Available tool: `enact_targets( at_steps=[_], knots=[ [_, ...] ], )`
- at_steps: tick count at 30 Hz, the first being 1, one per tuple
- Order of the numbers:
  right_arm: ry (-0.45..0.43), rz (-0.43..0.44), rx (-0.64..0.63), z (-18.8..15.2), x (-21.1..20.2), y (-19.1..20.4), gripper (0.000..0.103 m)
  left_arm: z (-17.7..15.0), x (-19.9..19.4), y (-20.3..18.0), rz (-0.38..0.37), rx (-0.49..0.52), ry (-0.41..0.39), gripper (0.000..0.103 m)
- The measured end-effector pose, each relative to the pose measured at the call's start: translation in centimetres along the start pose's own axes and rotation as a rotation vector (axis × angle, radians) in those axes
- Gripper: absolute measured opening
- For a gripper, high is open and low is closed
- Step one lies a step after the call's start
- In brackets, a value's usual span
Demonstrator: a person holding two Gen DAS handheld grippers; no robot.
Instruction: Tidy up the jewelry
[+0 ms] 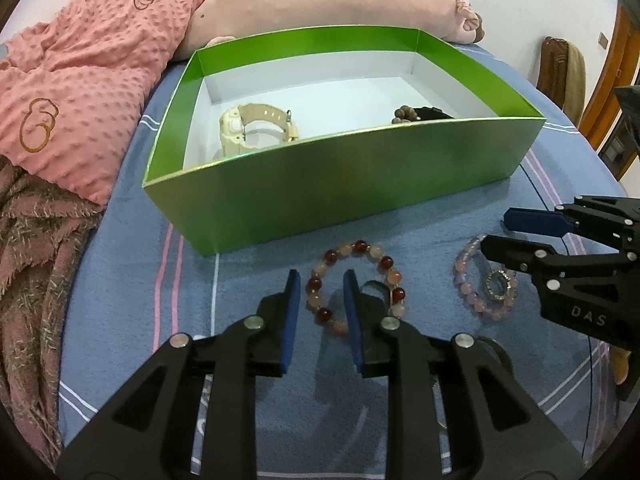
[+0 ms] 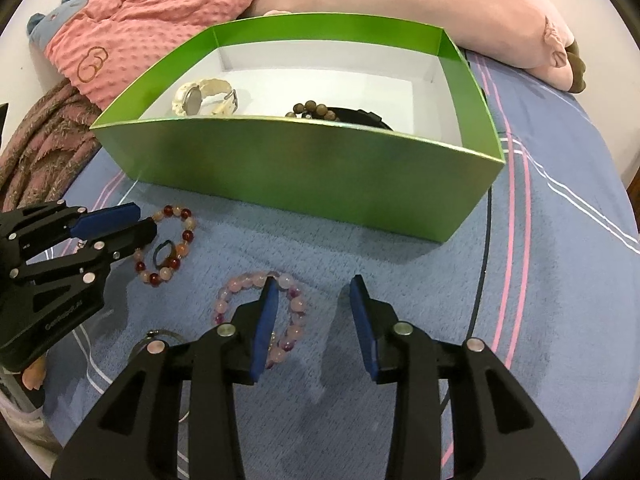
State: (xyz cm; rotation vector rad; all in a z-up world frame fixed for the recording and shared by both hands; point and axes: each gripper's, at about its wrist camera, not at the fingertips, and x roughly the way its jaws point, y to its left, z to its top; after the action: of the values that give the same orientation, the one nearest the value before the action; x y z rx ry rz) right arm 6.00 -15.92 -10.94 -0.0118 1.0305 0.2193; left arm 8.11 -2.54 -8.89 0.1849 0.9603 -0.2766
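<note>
From the left wrist view, the green box [image 1: 344, 184] sits on the blue striped bedsheet [image 1: 132, 304], and two pieces are already inside it: a cream watch [image 1: 256, 128] on the left of the floor and a dark bead bracelet [image 1: 420, 114] half hidden behind the near wall. On the sheet in front of the box lies a red and peach bead bracelet [image 1: 356, 286]. The left gripper [image 1: 322, 284] has its jaws apart, straddling the left side of that loop, the right pad seemingly over the ring's middle, nothing pinched yet. Further right lies a pink bead bracelet [image 1: 482, 280] with a small sparkly ring [image 1: 498, 286] inside it.

From the right wrist view, the right gripper [image 2: 314, 288] is spread wide and empty; its left finger lies across the pink bead bracelet [image 2: 260, 308], which rests flat on the sheet just in front of the box. The red and peach bracelet [image 2: 168, 246] shows a small dark ring [image 2: 164, 254] inside its loop, with the left gripper [image 2: 140, 220] at its edge. Something metallic pokes out by the left finger's base; I can't make it out.

I'd say the job is perhaps halfway: two items boxed, two bracelets and their rings left outside
</note>
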Motion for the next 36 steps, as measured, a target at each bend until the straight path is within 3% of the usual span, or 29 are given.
enact_targets(
  at_steps=[18, 25, 28, 36],
  knots=[
    [-0.014, -0.041, -0.048, -0.1, 0.0, 0.7, 0.036, -0.3, -1.1, -0.5, -0.020, 0.030, -0.030, 0.027],
    [-0.011, -0.027, -0.069, -0.3, 0.0, 1.0, 0.013, -0.1, -0.8, -0.1, -0.011, 0.013, -0.022, 0.031],
    [-0.006, -0.023, -0.081, -0.3, 0.0, 1.3, 0.009, -0.1, -0.6, 0.1, -0.009, 0.005, -0.015, 0.031],
    [-0.027, 0.000, -0.038, 0.0, -1.0, 0.7, 0.008, 0.6, -0.4, 3.7, -0.044, -0.174, -0.015, 0.031]
  ],
)
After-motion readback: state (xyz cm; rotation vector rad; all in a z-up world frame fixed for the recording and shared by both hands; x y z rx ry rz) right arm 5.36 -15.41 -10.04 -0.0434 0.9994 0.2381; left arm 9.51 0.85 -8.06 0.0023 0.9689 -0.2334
